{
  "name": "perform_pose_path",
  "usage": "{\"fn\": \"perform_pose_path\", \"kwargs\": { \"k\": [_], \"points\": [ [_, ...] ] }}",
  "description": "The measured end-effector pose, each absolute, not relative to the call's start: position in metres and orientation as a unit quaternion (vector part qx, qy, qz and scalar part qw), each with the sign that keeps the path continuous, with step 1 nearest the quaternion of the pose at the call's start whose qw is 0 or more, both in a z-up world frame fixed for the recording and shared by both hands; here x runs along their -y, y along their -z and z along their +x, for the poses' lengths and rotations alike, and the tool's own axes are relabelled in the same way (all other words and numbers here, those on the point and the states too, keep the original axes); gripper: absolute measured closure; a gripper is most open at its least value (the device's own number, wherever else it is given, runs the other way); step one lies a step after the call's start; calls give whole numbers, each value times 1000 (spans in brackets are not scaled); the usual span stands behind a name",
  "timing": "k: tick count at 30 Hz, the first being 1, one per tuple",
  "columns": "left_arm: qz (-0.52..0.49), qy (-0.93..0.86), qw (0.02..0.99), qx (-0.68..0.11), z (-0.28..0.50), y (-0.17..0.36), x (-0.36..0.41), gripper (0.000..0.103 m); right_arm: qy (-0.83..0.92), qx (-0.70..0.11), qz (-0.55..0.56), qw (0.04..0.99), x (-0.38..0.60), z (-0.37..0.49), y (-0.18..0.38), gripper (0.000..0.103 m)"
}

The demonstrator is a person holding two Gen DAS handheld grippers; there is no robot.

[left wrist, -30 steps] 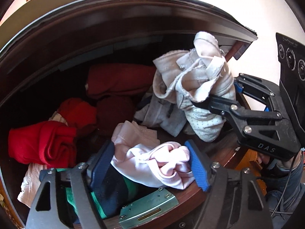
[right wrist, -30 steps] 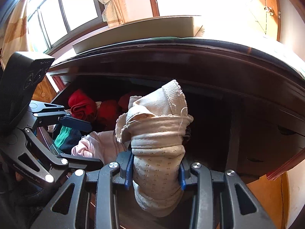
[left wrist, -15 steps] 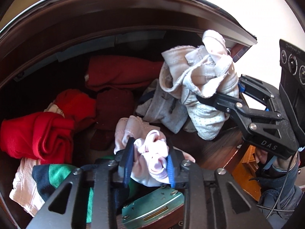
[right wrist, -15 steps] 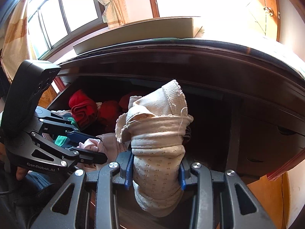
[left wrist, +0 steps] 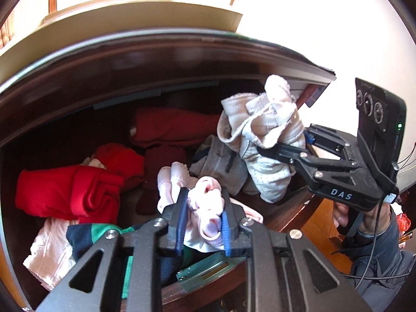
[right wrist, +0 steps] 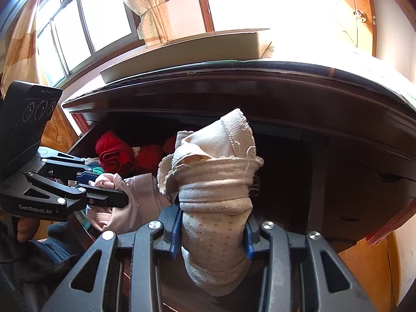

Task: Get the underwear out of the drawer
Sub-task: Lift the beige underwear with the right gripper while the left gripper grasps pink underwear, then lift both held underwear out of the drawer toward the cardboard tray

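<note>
The dark wooden drawer (left wrist: 291, 215) is open and full of clothes. My left gripper (left wrist: 204, 202) is shut on pale pink underwear (left wrist: 205, 202) and holds it just above the drawer's front edge. It also shows in the right wrist view (right wrist: 109, 189), with the pink underwear (right wrist: 124, 202) hanging from it. My right gripper (right wrist: 212, 223) is shut on a bundle of beige dotted underwear (right wrist: 215, 195), held up in front of the drawer. In the left wrist view the right gripper (left wrist: 293, 143) holds that beige bundle (left wrist: 265, 135) over the drawer's right side.
Red garments (left wrist: 67, 189), a dark red item (left wrist: 161, 161), a grey piece (left wrist: 221, 166), a navy and green item (left wrist: 88, 236) and a pale pink cloth (left wrist: 49, 252) lie in the drawer. The desk top (right wrist: 286, 83) overhangs it, with a flat box (right wrist: 182, 49) on top.
My left gripper closed on the pink underwear and has lifted it back toward the drawer's front edge. The right gripper has held still with the beige bundle.
</note>
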State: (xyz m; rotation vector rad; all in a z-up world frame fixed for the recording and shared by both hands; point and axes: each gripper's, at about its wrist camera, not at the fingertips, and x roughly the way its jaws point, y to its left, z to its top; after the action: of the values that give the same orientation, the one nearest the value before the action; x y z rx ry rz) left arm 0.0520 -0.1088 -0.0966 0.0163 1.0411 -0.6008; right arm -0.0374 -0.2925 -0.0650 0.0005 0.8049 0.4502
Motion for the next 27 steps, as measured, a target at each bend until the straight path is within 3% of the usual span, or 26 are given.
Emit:
{"fn": "perform_pose_path", "kwargs": {
  "k": [27],
  "points": [
    [28, 241, 899, -366, 22, 58, 75, 83, -214, -304, 28, 928, 295, -61, 34, 64]
  ]
}}
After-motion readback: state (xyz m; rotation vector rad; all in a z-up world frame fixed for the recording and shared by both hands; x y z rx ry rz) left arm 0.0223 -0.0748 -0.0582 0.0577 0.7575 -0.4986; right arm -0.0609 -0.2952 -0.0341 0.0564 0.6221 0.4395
